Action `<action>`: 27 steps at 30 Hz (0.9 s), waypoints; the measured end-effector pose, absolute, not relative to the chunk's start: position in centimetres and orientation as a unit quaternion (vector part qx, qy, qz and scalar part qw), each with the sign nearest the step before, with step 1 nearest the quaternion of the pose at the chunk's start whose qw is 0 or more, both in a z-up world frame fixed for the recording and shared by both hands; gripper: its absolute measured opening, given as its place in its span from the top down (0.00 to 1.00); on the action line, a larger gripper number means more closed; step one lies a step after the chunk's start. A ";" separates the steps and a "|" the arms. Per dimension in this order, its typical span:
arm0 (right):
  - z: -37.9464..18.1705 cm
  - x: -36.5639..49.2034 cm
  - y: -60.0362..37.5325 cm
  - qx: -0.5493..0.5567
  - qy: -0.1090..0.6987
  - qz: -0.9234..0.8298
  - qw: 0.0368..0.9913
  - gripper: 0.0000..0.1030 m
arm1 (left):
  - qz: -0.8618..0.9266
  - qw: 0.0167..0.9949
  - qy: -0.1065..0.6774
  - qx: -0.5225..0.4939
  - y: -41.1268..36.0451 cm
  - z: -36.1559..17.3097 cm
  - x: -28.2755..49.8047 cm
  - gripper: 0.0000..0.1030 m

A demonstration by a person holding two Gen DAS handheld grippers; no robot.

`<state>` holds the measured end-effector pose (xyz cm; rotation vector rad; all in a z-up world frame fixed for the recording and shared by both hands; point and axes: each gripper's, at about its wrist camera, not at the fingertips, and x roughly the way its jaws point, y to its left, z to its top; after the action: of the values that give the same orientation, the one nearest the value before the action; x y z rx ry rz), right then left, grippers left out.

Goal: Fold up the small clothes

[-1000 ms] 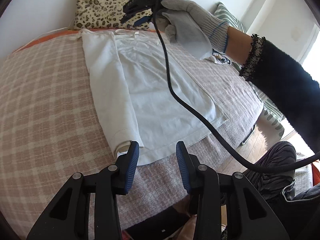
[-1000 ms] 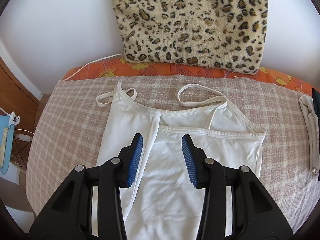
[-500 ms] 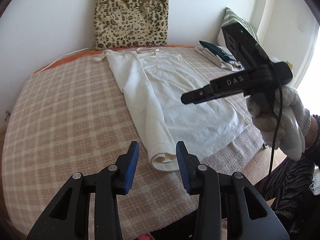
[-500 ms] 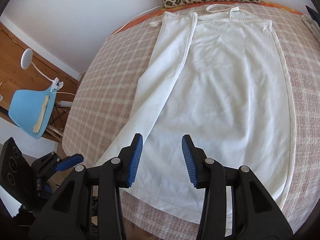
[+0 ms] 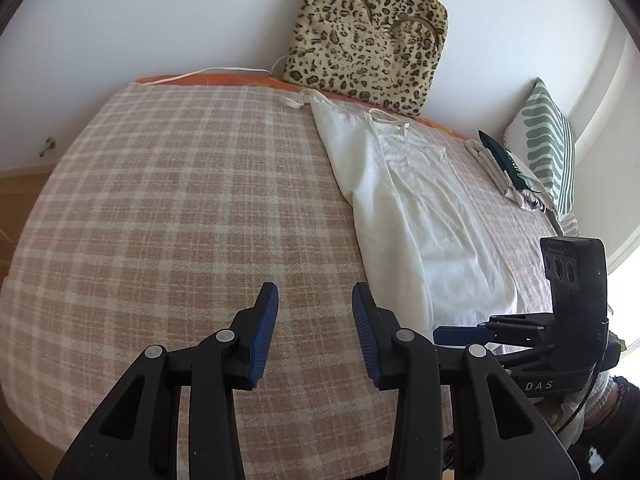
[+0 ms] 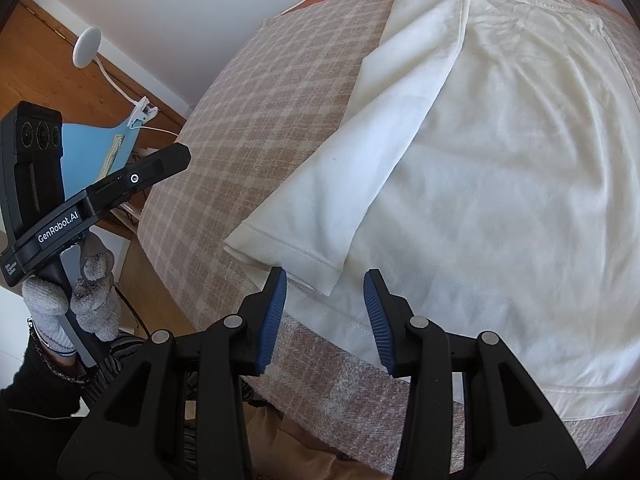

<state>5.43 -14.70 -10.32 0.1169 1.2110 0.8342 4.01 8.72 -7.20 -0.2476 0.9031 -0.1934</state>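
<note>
Right wrist view: right gripper [image 6: 325, 312] wide, empty, over white camisole [image 6: 500, 184] hem, lower centre, probably lined up to grab. Left gripper [image 5: 315, 322] wide above plaid blanket [image 5: 180, 220], clear of cloth.

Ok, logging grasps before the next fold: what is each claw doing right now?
Left claw: open, holding nothing.
Right claw: open, empty, over the white camisole's hem.

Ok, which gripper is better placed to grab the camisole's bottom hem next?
Right. The right gripper is open, hovering at the white camisole hem, while the left gripper, also open, faces bare plaid blanket.
</note>
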 end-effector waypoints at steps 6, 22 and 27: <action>-10.2 6.1 -13.7 0.040 0.558 0.378 0.738 0.94 | -0.096 0.894 0.426 -0.103 8.0 -6.7 4.2 0.64; -6.3 4.5 -16.2 -0.146 0.533 0.304 0.776 0.95 | -0.145 0.882 0.446 -0.050 3.2 -7.9 3.9 0.64; -8.5 4.9 -17.1 -0.128 0.555 0.295 0.767 0.95 | -0.160 0.868 0.468 -0.045 1.6 -9.4 4.2 0.64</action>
<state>4.92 -17.13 -8.47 -0.2785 1.2055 0.6416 4.16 1.64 -9.42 -0.0948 0.9797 -0.3352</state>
